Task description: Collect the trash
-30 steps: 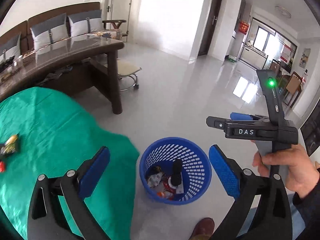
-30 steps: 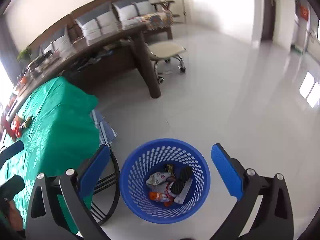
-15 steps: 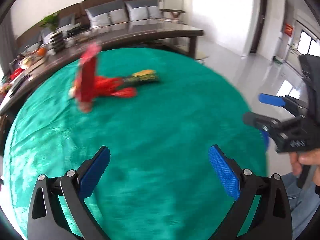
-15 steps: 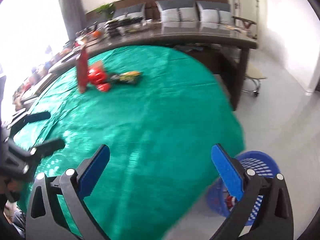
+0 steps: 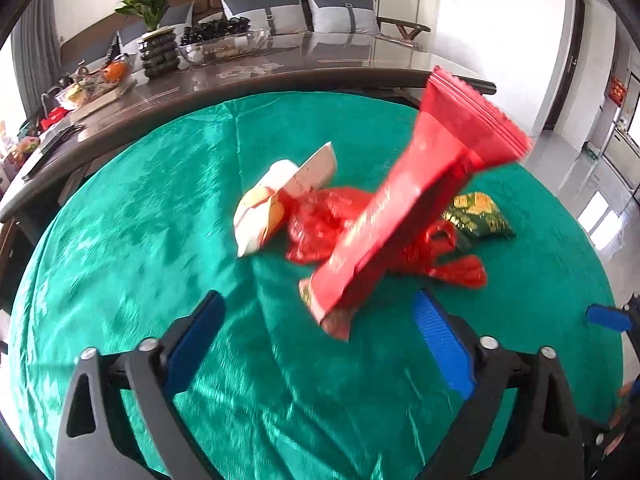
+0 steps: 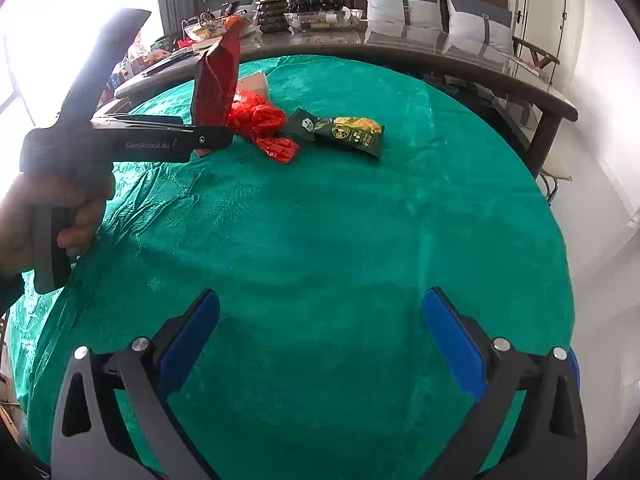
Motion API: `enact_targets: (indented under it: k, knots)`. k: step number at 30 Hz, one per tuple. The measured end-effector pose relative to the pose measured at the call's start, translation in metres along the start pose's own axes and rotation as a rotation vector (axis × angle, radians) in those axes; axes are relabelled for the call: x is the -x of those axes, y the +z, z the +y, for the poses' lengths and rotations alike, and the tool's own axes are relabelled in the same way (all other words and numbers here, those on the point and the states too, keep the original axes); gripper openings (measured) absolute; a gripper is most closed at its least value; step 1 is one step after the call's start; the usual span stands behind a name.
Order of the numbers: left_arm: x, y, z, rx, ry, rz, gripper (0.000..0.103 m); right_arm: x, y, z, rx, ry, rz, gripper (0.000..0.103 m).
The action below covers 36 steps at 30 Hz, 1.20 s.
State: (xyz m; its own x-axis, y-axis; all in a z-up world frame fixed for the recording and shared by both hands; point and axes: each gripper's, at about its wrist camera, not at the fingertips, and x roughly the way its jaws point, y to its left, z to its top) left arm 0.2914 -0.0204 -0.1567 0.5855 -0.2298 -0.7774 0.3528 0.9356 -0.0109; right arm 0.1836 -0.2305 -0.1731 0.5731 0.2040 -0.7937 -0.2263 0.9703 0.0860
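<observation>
The left gripper point(image 5: 318, 344) hovers with fingers spread wide, just short of the tall red wrapper point(image 5: 404, 216), which stands tilted on the green-covered worktop point(image 5: 160, 208). Around the wrapper lie a crumpled red bag point(image 5: 320, 224), a white packet point(image 5: 260, 216) and a green snack pouch point(image 5: 476, 216). The right gripper point(image 6: 320, 344), fingers also spread and empty, hangs well apart from that wrapper.

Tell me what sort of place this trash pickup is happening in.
Most likely a home living and dining area. A sofa with grey cushions runs along the back wall, a long dark table holds a potted plant and dishes, and snack wrappers lie on a green cloth-covered table.
</observation>
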Motion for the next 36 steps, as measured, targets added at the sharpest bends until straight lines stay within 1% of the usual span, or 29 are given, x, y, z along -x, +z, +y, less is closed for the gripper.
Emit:
enact_targets:
  k: [1, 2, 3, 5, 6, 7, 8, 9, 12, 16, 18, 20, 21, 24, 27, 28, 30, 32, 34, 36]
  knots:
    - [-0.003, 0.001, -0.003, -0.020, 0.003, 0.006, 0.082, -0.001, 0.000, -0.002, -0.011, 0.001, 0.008, 0.098]
    - [-0.007, 0.003, -0.007, -0.046, 0.016, 0.016, 0.072, 0.000, 0.000, -0.001, -0.015, 0.006, 0.005, 0.098]
    - [-0.010, 0.003, -0.009, -0.062, 0.022, 0.030, 0.065, 0.000, -0.001, -0.002, -0.020, 0.012, 0.002, 0.098]
    - [-0.011, 0.003, -0.011, -0.067, -0.014, 0.037, 0.037, 0.001, -0.002, -0.003, -0.029, 0.021, -0.003, 0.098]
    - [-0.010, 0.003, -0.011, -0.067, -0.010, 0.041, 0.036, 0.002, -0.002, -0.003, -0.035, 0.027, -0.006, 0.098]
    - [-0.008, 0.002, -0.012, -0.068, -0.004, 0.047, 0.029, 0.002, -0.002, -0.004, -0.039, 0.031, -0.008, 0.098]
    - [-0.005, 0.001, -0.011, -0.068, -0.014, 0.056, 0.027, 0.001, -0.002, -0.004, -0.042, 0.034, -0.009, 0.098]
    - [0.001, -0.001, -0.010, -0.067, -0.029, 0.065, 0.027, 0.002, -0.002, -0.005, -0.046, 0.036, -0.012, 0.098]
    - [0.027, -0.010, -0.007, -0.083, -0.042, 0.098, 0.027, 0.002, -0.002, -0.007, -0.057, 0.039, -0.017, 0.098]
    - [0.073, -0.027, -0.001, -0.112, -0.084, 0.179, 0.028, 0.002, -0.001, -0.009, -0.069, 0.044, -0.021, 0.098]
    - [0.089, -0.036, 0.002, -0.126, -0.079, 0.220, 0.031, 0.002, -0.001, -0.008, -0.066, 0.036, -0.019, 0.098]
    - [0.097, -0.043, 0.008, -0.113, -0.077, 0.246, 0.040, 0.001, -0.001, -0.006, -0.060, 0.028, -0.015, 0.098]
    - [0.098, -0.044, 0.011, -0.103, -0.075, 0.252, 0.042, 0.000, -0.001, -0.006, -0.056, 0.022, -0.013, 0.098]
    - [0.088, -0.044, 0.017, -0.083, -0.050, 0.235, 0.048, 0.000, -0.001, -0.005, -0.055, 0.015, -0.011, 0.098]
    - [0.074, -0.038, 0.028, -0.020, -0.075, 0.203, 0.052, 0.002, -0.003, -0.008, -0.070, 0.016, -0.016, 0.098]
    - [0.074, -0.035, 0.031, -0.006, -0.075, 0.193, 0.058, 0.002, -0.003, -0.009, -0.077, 0.017, -0.019, 0.098]
    - [0.076, -0.033, 0.035, -0.014, -0.047, 0.186, 0.059, 0.003, -0.004, -0.010, -0.088, 0.021, -0.024, 0.098]
    - [0.082, -0.035, 0.038, -0.034, -0.035, 0.190, 0.059, 0.003, -0.003, -0.011, -0.092, 0.027, -0.025, 0.098]
    - [0.090, -0.044, 0.044, -0.048, -0.013, 0.202, 0.059, 0.003, -0.003, -0.011, -0.091, 0.027, -0.024, 0.098]
    - [0.098, -0.059, 0.054, -0.039, 0.003, 0.214, 0.059, 0.003, -0.003, -0.011, -0.086, 0.022, -0.022, 0.098]
